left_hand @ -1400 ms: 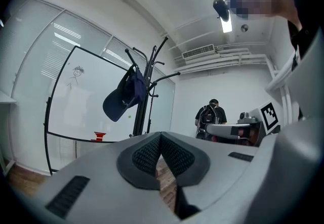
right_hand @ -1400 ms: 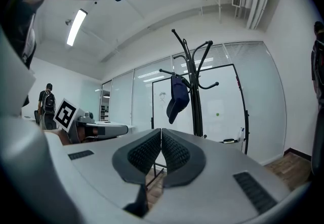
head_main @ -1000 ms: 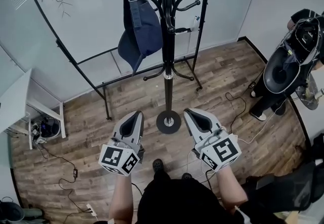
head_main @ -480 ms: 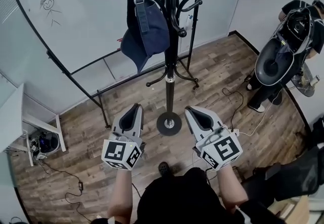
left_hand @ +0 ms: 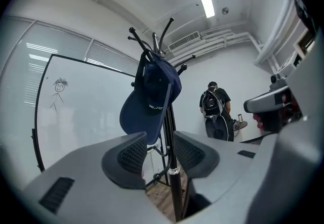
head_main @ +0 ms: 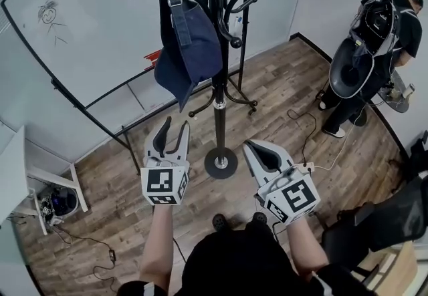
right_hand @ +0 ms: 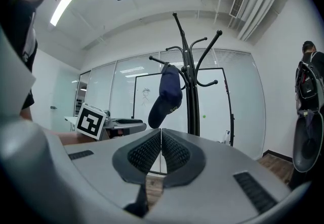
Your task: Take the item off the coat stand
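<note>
A dark blue cap (head_main: 188,47) hangs by its back strap on a left-hand hook of the black coat stand (head_main: 219,104). My left gripper (head_main: 172,129) is below the cap and left of the pole. Its jaws are opening and hold nothing. In the left gripper view the cap (left_hand: 152,99) hangs ahead of and above that gripper (left_hand: 154,149). My right gripper (head_main: 249,147) is right of the stand's base, shut and empty. The right gripper view shows its pads together (right_hand: 161,139), with the cap (right_hand: 169,91) far ahead.
A rolling whiteboard (head_main: 80,34) stands behind the stand on the left. A person with a backpack (head_main: 374,34) stands at the right by the wall. Cables (head_main: 301,134) trail over the wood floor. A white table (head_main: 13,174) is at the far left.
My left gripper's jaws have gone from shut to wide apart, and it has risen a little toward the cap. The right gripper has stayed shut in about the same place.
</note>
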### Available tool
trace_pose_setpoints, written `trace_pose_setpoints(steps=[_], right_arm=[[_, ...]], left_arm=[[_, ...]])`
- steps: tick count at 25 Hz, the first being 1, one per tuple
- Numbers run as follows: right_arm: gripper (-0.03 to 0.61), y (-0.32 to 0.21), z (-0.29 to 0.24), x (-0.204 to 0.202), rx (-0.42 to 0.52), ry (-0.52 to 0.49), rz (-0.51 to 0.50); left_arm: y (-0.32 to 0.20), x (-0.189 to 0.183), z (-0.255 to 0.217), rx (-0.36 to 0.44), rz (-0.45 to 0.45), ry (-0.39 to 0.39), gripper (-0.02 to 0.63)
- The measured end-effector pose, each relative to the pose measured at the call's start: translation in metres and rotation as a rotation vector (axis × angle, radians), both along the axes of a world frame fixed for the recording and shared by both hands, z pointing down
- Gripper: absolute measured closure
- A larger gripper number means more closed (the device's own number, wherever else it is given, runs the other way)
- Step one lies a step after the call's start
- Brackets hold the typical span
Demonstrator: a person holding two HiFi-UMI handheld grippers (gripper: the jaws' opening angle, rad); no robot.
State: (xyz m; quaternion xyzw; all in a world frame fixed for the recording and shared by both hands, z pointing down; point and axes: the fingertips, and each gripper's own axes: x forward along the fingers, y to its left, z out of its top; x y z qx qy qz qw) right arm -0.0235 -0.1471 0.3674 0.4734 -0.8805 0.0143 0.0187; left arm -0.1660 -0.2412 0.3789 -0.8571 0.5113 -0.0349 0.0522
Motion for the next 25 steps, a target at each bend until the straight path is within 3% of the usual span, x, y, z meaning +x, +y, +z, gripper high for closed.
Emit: trace_pose_setpoints(steps=[11, 17, 25], right_arm=[[0.548, -0.006, 0.0, 0.006, -0.009, 0.001, 0.036], [0.548, -0.012, -0.002, 0.008, -0.007, 0.001, 0.042], [0.548, -0.017, -0.001, 0.012, -0.014, -0.002, 0.038]], left_arm=[[-0.033, 0.02, 0.0, 0.05, -0.013, -0.137, 0.433], [-0.046, 0.022, -0.003, 0.066, -0.024, -0.154, 0.434], [-0.045, 0.025, -0.011, 0.109, -0.04, -0.148, 0.552]])
